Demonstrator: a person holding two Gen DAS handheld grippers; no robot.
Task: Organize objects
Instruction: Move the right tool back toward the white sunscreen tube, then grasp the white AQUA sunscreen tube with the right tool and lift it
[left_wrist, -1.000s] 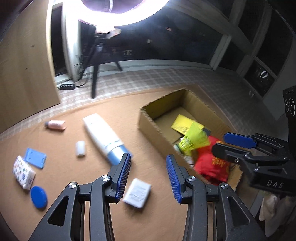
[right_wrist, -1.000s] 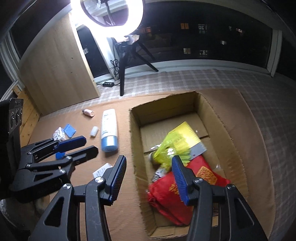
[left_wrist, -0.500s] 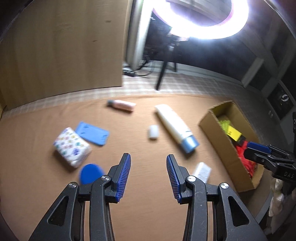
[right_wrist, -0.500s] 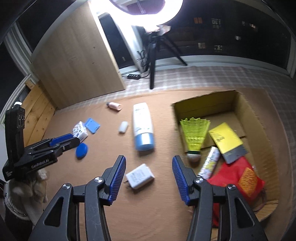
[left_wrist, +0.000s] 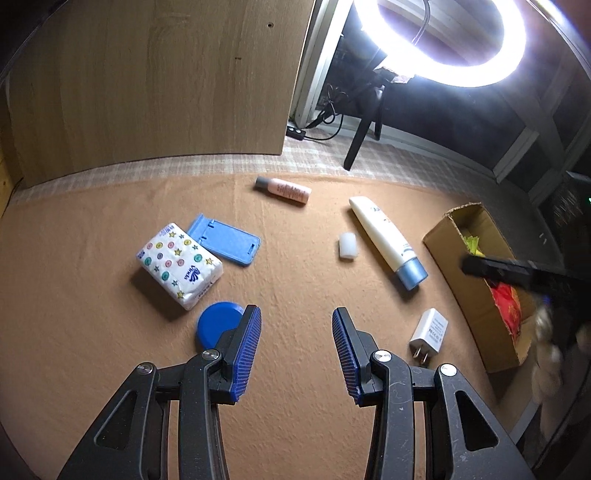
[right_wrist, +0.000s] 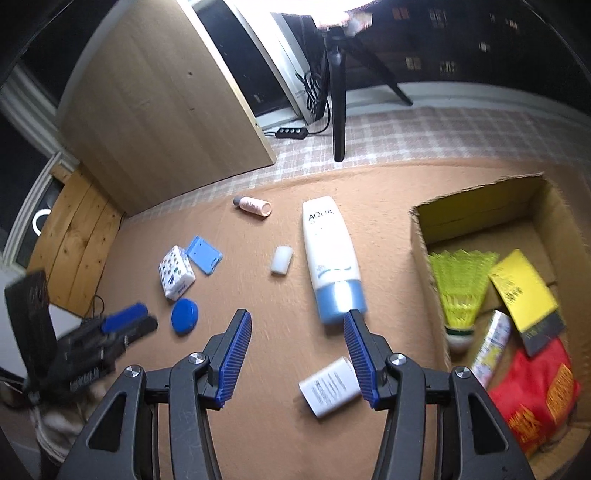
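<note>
1. Right now my left gripper (left_wrist: 296, 334) hangs over the tan mat (left_wrist: 288, 280) with its jaws parted about halfway and only bare mat between the blue pads.
2. My right gripper (right_wrist: 297, 334) is the same: partly open, holding nothing. The white charger (right_wrist: 330, 387) lies just below its right pad, partly hidden behind that finger.
3. Nearest the left gripper, the blue round lid (left_wrist: 218, 326) sits just beside the left finger, which covers its edge.
4. Just past the lid lies the patterned tissue pack (left_wrist: 180, 265), and the blue flat holder (left_wrist: 224, 240) lies right against its far side; I cannot tell whether they touch.
5. Toward the middle, the small white cap (left_wrist: 348, 246) rests near the white tube with the blue cap (left_wrist: 388, 242), which lies on its side, blue end toward me.
6. Farther back, the pink bottle (left_wrist: 283, 189) lies on its side near the mat's far edge.
7. Off to the right stands the cardboard box (right_wrist: 419, 243), open at the top. Inside I see a yellow shuttlecock (right_wrist: 460, 288), a yellow booklet (right_wrist: 522, 291), a red packet (right_wrist: 535, 398) and a small printed tube (right_wrist: 489, 349).
8. Beyond the mat are checked flooring, a wooden panel (left_wrist: 147, 85) and a ring light (left_wrist: 439, 40) on a tripod.
</note>
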